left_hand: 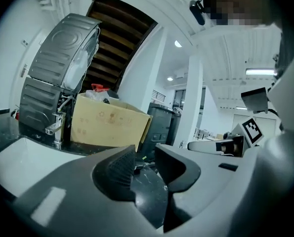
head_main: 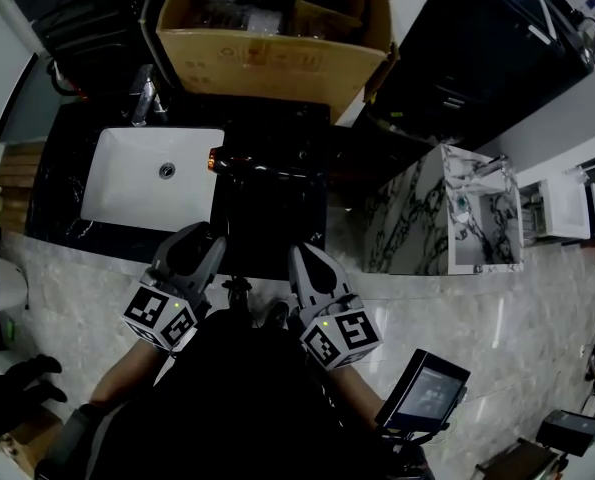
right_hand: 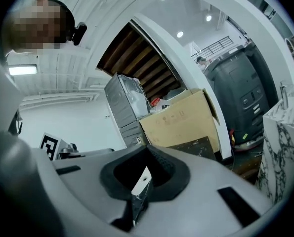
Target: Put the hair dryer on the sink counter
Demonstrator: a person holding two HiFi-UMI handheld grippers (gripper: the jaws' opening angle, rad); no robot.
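The black sink counter (head_main: 273,220) lies ahead of me, with a white basin (head_main: 153,178) set in its left half. Just right of the basin a dark object with an orange end (head_main: 235,161) lies on the counter; it looks like the hair dryer. Both grippers are held near my body, short of the counter's front edge and apart from that object. My left gripper (head_main: 199,240) (left_hand: 144,163) is open, its jaws standing apart with only the dark counter seen between them. My right gripper (head_main: 303,256) (right_hand: 149,152) is shut, its tips meeting with nothing held.
A chrome faucet (head_main: 144,98) stands behind the basin. A large open cardboard box (head_main: 275,40) fills the back of the counter. A marble-patterned sink unit (head_main: 447,218) stands to the right on the pale floor. A small screen device (head_main: 425,392) is at my lower right.
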